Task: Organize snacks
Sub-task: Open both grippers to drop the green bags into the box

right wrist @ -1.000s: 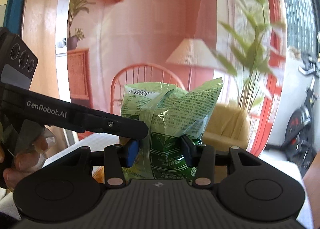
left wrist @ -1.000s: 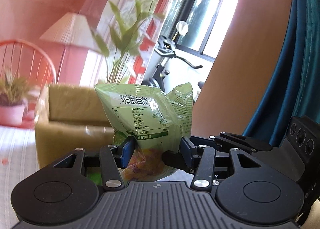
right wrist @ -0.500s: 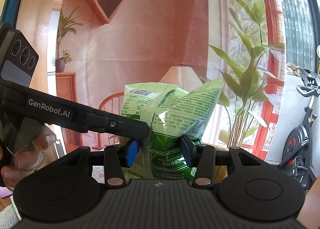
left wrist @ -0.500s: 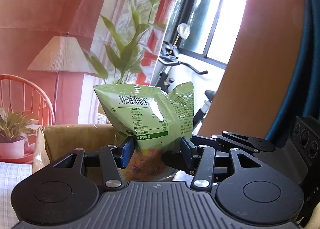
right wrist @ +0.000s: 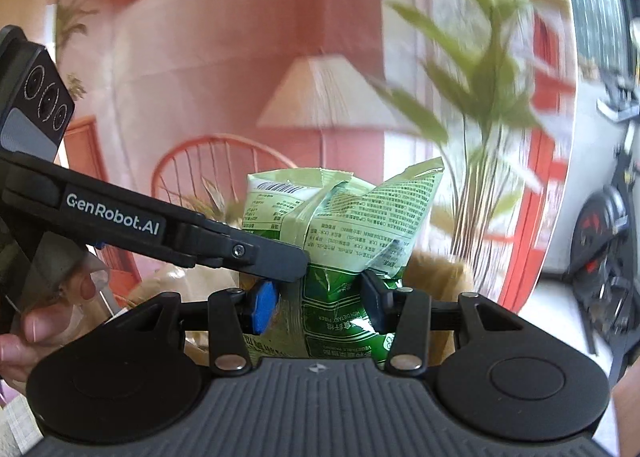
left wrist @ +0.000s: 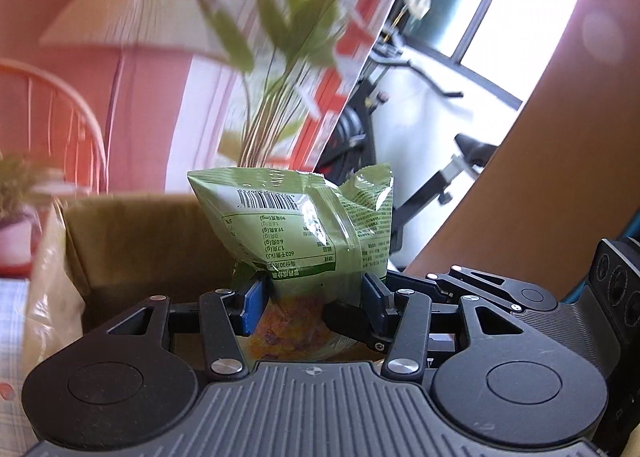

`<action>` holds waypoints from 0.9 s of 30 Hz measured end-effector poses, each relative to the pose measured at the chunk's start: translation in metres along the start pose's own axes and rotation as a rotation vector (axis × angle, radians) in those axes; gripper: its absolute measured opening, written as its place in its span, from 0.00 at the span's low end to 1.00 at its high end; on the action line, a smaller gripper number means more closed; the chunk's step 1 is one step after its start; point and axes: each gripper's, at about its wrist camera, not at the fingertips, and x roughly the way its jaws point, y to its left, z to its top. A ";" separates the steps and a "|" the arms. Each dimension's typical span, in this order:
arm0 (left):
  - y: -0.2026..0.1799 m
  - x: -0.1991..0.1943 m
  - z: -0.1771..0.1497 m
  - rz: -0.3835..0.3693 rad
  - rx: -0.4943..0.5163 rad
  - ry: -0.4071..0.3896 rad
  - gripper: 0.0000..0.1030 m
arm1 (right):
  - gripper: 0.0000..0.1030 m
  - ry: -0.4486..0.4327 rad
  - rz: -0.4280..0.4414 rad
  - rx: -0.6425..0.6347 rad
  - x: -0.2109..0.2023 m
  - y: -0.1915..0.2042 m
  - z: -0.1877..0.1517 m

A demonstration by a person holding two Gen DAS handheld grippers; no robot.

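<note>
"GenRobot.AI" in white on the black left gripper [right wrist: 280, 257] at nine o'clock, barcode and upside-down nutrition figures on the green snack bag [left wrist: 296, 225], "VEGETABLE" lower down.

Green snack bag [right wrist: 352, 241] in R hand-held gripper [right wrist: 318, 307]

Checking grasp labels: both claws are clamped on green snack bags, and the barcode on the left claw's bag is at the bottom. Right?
Not quite. In the left wrist view the barcode sits near the top of the green snack bag, above the left claw. The right claw is clamped on a green bag.
</note>
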 end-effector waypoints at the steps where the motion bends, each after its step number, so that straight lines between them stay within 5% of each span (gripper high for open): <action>1: 0.004 0.007 -0.001 0.001 -0.011 0.016 0.51 | 0.46 0.018 0.004 0.020 0.006 -0.004 -0.002; 7: 0.024 0.038 -0.009 0.008 -0.073 0.084 0.54 | 0.47 0.131 -0.007 0.083 0.034 -0.017 -0.014; 12: 0.032 0.043 -0.008 0.052 -0.110 0.100 0.66 | 0.48 0.169 -0.038 0.117 0.041 -0.020 -0.019; 27: 0.009 -0.098 -0.008 0.126 0.002 -0.077 0.67 | 0.49 0.009 -0.057 0.111 -0.039 0.016 -0.026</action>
